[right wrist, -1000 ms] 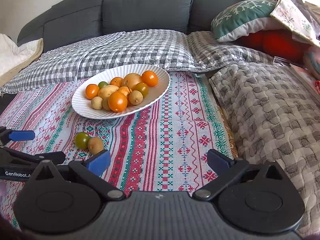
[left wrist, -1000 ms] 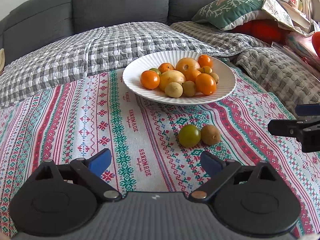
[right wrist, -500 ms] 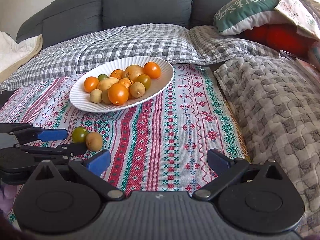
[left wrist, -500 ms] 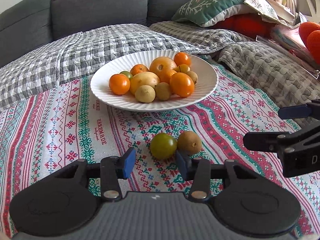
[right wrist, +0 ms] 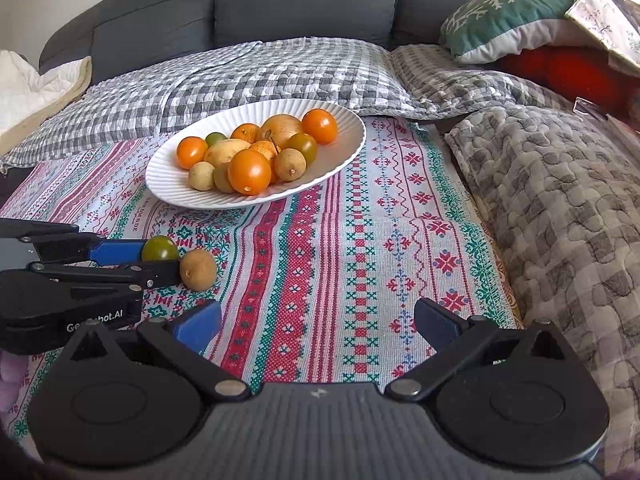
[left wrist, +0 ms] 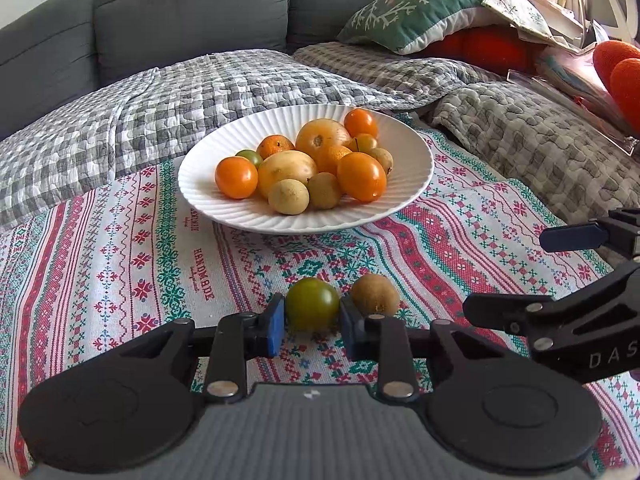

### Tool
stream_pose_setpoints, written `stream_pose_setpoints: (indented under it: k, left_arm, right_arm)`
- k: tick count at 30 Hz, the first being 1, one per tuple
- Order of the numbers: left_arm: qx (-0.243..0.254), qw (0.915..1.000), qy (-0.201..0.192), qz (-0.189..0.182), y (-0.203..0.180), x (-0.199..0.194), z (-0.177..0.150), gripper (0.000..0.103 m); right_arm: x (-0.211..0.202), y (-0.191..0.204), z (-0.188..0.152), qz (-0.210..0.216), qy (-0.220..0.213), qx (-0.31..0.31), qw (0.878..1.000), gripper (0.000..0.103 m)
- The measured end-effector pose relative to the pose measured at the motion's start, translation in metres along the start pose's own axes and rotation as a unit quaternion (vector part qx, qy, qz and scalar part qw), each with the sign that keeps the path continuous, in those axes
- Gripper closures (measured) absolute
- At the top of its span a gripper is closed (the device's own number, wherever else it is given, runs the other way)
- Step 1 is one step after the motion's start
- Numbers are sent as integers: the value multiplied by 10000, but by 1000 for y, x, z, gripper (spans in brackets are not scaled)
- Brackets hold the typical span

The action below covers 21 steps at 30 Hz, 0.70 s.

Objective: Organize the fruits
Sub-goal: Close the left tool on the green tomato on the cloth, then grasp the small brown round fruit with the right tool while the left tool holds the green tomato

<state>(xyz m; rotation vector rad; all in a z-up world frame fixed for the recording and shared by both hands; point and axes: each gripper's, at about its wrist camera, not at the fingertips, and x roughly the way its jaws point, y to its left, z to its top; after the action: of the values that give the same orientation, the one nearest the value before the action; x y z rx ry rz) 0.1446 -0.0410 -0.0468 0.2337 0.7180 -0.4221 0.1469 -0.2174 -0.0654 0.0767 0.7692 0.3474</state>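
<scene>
Clamping my left gripper (left wrist: 312, 322), jaws just closing, on the green tomato (left wrist: 312, 303) beside the kiwi (left wrist: 375, 294), short of the plate (left wrist: 408, 200) | right gripper (right wrist: 316, 322) idle, jaws spread | tomato belongs with the plated fruit

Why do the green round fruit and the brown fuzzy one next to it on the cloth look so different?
The green round fruit is smooth and shiny; the brown fuzzy fruit looks dull and rough. The green one sits between the blue pads of the left gripper, whose jaws have just been closing on it; the brown one lies free beside it. Both are small, round and rest on the patterned cloth, off the white ribbed plate.
</scene>
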Motion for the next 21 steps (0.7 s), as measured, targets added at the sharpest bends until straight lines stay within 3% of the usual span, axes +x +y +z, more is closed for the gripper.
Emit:
stream_pose_setpoints:
  k: [14,21]
  left_arm:
    - [14,9995,97,298,35,-20,-10,84]
    - [-70,9993,115,340,46,-25,-11,84]
  right_arm:
    - [17,49,7,374,90,-308,9988,1]
    - [26,66,10,407,124,-331,9985,11]
